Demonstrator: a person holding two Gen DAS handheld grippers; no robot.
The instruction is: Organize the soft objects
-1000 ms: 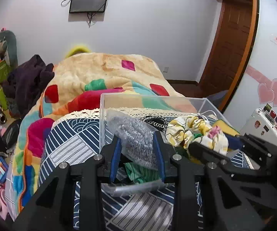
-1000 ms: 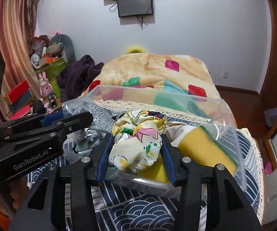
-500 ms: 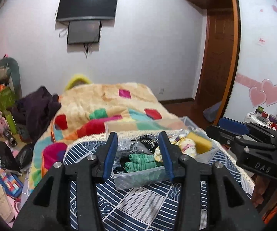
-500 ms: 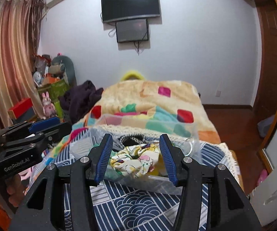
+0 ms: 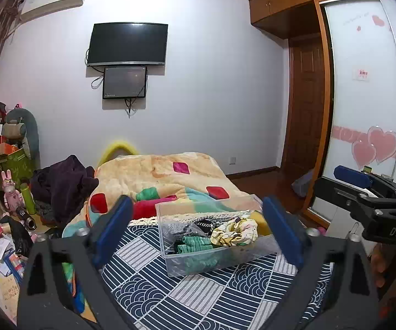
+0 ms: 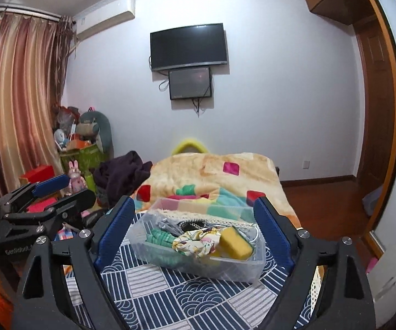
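Nearest me, my left gripper and my right gripper both hang over the navy patterned cloth. Their jaws are opening wide, with nothing between the blue pads but air. Just beyond them sits the clear plastic bin, resting on that cloth, and the soft things are gathered inside it, I judge so they stay together in one container: the green knitted piece, the floral scrunchie, the yellow sponge, a grey mesh item. Neither gripper touches the bin. Farther off lies the patchwork blanket, then the wall with its television. The sorting looks close to finished to me.
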